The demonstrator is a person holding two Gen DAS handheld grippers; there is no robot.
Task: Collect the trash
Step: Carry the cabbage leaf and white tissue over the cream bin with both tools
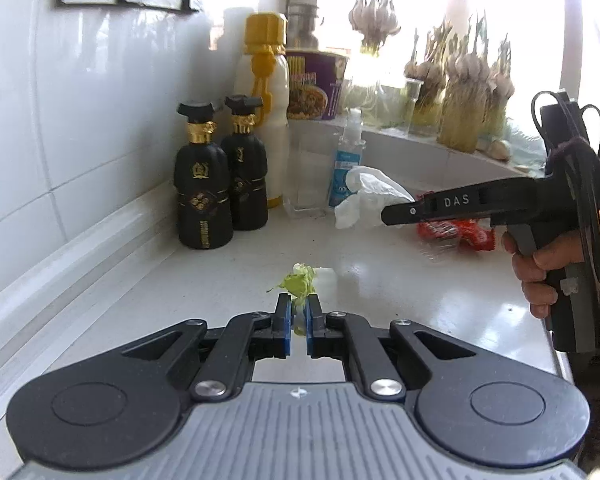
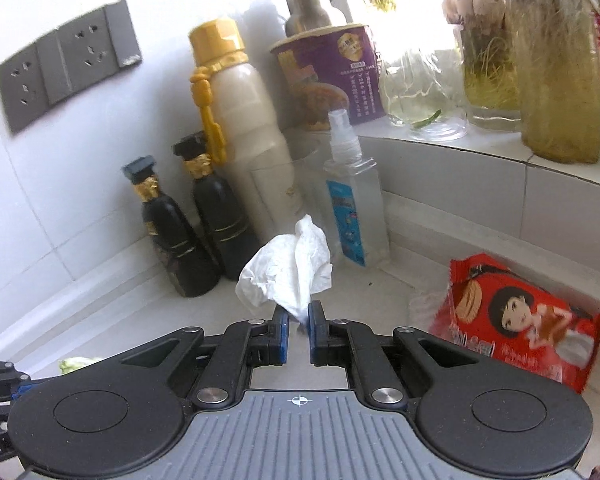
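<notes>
**Two hand-held grippers, each pinching one piece of kitchen-counter litter**

The left gripper (image 1: 299, 312) has its blue-padded jaws drawn nearly together on a limp green lettuce scrap (image 1: 298, 285), which runs forward from the pads and lies low over the white counter (image 1: 380, 280). The right gripper (image 2: 299, 314), jaws likewise almost closed, pinches the lower tip of a crumpled white paper tissue (image 2: 290, 276); the tissue's long axis stands roughly upright, flaring above the pads. Seen from the left wrist view, the right gripper's black body carries the letters "DAS", and a hand (image 1: 540, 276) grips its handle. Only the right wrist view shows the face of the red snack wrapper (image 2: 516, 320), printed with a cartoon girl, lying flat on the counter to the right; its lettering is too blurred to read. Behind stand two black gold-collared bottles (image 2: 192, 232), a clear blue-labelled spray bottle (image 2: 352, 200), a white gold-capped bottle (image 2: 240, 120) and a purple instant-noodle cup (image 2: 332, 76).
</notes>
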